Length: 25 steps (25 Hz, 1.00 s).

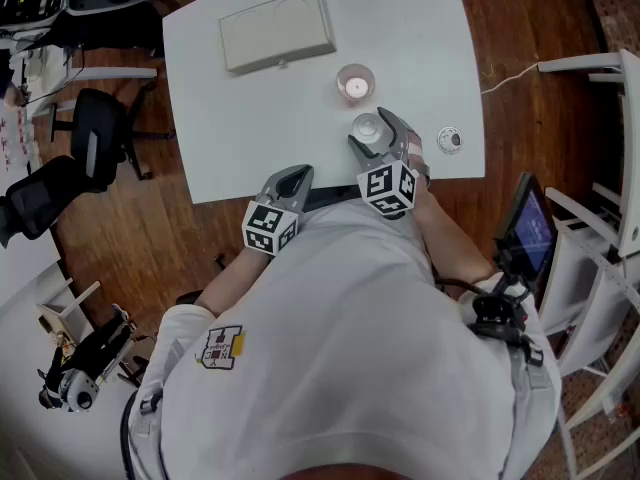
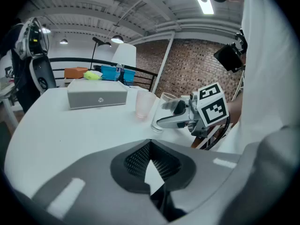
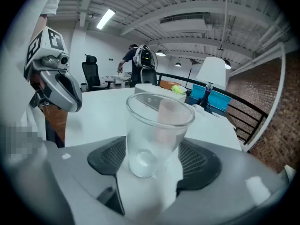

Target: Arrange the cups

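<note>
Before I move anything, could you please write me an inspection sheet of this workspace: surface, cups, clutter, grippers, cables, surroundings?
Surface: white table, mostly bare.
Job's things: clear cup upright near the front edge; pink cup upright behind it, standing apart.
Clutter: grey flat box at the far side; small round object right of the clear cup, too small to identify.
Grippers: left gripper at the front edge, jaws shut, empty; right gripper jaws open around the clear cup, apparently not pressing it.
Cables: white cable on the floor right of the table.
Surroundings: wooden floor; black office chair at left; lit screen at right.
</note>
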{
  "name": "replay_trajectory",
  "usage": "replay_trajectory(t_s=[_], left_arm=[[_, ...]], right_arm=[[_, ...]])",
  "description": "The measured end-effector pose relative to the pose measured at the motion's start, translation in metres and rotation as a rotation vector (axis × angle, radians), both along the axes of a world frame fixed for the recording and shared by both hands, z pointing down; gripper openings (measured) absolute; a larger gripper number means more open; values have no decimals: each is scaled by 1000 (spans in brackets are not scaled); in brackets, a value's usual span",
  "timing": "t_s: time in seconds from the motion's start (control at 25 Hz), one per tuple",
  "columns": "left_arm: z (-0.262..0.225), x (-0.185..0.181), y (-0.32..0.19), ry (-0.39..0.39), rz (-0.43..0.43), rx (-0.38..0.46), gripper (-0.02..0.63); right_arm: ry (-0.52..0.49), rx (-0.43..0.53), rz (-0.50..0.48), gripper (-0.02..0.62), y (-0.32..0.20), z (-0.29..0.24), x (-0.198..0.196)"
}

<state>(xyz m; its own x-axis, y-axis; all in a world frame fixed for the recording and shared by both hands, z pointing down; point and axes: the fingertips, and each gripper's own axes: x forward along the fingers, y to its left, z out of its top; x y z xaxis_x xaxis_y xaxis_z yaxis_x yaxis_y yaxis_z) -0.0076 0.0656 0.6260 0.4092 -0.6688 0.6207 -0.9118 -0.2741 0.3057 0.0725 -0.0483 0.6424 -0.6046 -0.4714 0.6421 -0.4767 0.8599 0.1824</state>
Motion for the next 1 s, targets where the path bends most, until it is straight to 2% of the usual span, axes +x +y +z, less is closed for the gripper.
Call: replay_trajectory(t_s=[0.08, 0.24, 0.52, 0.76, 1.0], left_arm=[[-2, -2, -2, 0, 31, 2, 0], [-1, -8, -11, 6, 83, 12, 0], [3, -9, -15, 37, 127, 19, 0], [0, -16, -27, 61, 112, 56, 0], [-9, -28, -33, 47, 84, 105, 0]], right_arm=[[1, -6, 26, 298, 5, 1, 0], [-7, -33, 56, 287, 8, 1, -5], [-4, -48, 27, 284, 18, -22, -5], [-71, -18, 27, 282, 4, -82, -14], [-129, -1, -4, 282, -15, -132, -31]])
